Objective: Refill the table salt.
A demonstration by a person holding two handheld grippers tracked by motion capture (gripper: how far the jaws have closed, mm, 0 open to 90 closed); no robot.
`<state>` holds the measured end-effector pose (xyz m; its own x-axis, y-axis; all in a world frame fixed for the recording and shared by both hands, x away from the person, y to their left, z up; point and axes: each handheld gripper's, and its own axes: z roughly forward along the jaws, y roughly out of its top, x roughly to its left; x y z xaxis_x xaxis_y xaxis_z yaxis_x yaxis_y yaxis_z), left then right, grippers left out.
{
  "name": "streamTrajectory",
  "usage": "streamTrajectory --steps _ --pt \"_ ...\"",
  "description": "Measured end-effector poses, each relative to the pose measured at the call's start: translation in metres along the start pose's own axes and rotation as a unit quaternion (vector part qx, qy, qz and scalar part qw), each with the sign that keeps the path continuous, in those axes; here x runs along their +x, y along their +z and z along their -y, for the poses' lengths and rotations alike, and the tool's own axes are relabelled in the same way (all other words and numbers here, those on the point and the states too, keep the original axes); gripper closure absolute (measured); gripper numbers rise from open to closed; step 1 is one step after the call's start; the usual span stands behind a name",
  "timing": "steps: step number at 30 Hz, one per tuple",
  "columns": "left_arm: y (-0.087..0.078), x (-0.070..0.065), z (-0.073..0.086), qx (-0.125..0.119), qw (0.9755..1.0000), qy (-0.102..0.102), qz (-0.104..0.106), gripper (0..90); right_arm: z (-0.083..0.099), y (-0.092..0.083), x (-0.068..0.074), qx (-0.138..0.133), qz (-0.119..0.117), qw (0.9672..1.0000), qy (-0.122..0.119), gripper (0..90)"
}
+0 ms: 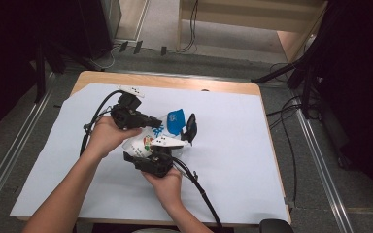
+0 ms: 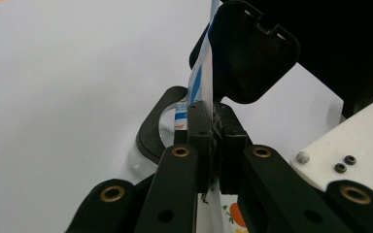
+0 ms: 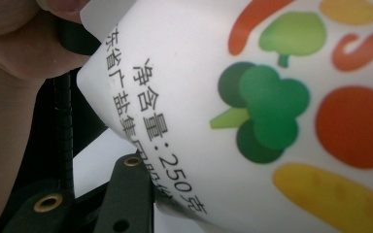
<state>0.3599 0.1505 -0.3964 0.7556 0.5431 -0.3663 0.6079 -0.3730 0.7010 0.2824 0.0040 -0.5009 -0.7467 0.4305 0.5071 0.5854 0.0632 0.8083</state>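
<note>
White plastic printed with vegetables made up the one bag (image 1: 151, 141) on the table (image 1: 233, 160), and it hung between the two grippers near the table's middle. From above, most of the bag was hidden behind the hands and the black gripper bodies; a white stretch and a blue part (image 1: 176, 120) just beyond the left gripper (image 1: 156, 121) were all that showed clearly.

The left gripper had its jaws pressed together on a thin edge of the bag. In the left gripper view that edge (image 2: 200, 92) rose as a narrow blue and white strip from between the closed pads, and any writing on it was too small to read. A black jaw of the other gripper (image 2: 252, 53) stood just past the strip, its outline partly cut off by the dark background.

The right gripper (image 1: 172, 145) sat under the bag, and from above its jaws seemed partly apart around the bag's body, but the bag's bulk covered the pads, so I could not tell whether they pressed on it. In the right gripper view, one jaw (image 3: 126, 194) rose at the lower left, while the bag (image 3: 252, 111) curved close over the lens. Black Chinese characters on it included "净含量:250克"; the line below was cut off. Printed broccoli, a red round shape and yellow and orange shapes ran off the frame.
</note>
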Motion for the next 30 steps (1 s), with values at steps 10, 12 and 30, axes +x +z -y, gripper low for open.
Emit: streamTrajectory --steps 10,12,30 --pt "-0.0001 -0.0005 0.0002 0.0 1.0 0.003 -0.001 88.9 -0.0008 0.001 0.0003 0.005 0.004 1.0 -0.005 64.6" --pt "-0.0004 -0.0006 0.0003 0.0 1.0 0.003 0.0 88.9 -0.0019 0.0014 0.0011 0.005 0.003 1.0 -0.005 64.5" --pt "0.0019 -0.001 0.0001 -0.001 1.0 0.0 0.003 89.1 -0.0039 0.0007 0.0018 0.024 0.017 0.9991 -0.032 64.2"
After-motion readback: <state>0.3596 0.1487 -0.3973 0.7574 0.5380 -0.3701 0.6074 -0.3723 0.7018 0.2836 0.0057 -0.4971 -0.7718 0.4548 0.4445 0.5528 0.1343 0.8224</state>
